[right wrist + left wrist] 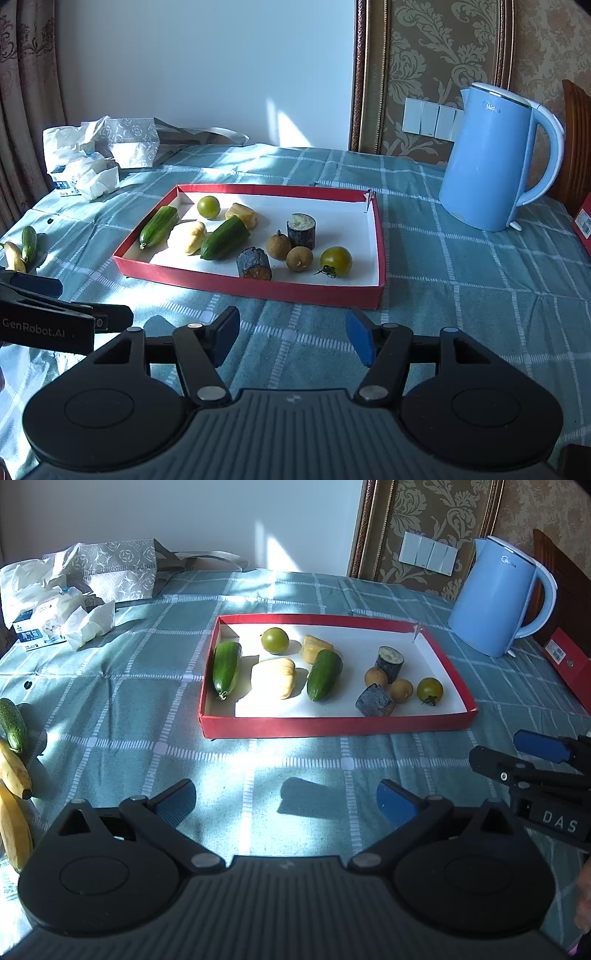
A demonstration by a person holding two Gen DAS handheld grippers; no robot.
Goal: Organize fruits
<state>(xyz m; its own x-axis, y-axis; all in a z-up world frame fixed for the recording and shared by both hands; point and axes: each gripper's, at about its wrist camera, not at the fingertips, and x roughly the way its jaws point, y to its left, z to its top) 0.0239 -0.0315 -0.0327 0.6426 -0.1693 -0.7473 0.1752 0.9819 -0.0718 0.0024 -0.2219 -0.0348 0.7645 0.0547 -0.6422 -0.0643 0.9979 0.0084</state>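
Fruits mostly lay in the red tray (332,726); both my left claw (286,801) and right claw (291,338) hung released, empty. Next, I judged, the bananas (13,771) needed fetching.

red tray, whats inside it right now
Inside the red tray: two cucumbers, two green tomatoes, two pale yellow pieces, two dark chunks, two brown round fruits. The near wall hides a floor strip.

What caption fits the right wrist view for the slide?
Open right gripper hovers before the red tray of cucumbers, tomatoes and other produce; blue kettle at right.
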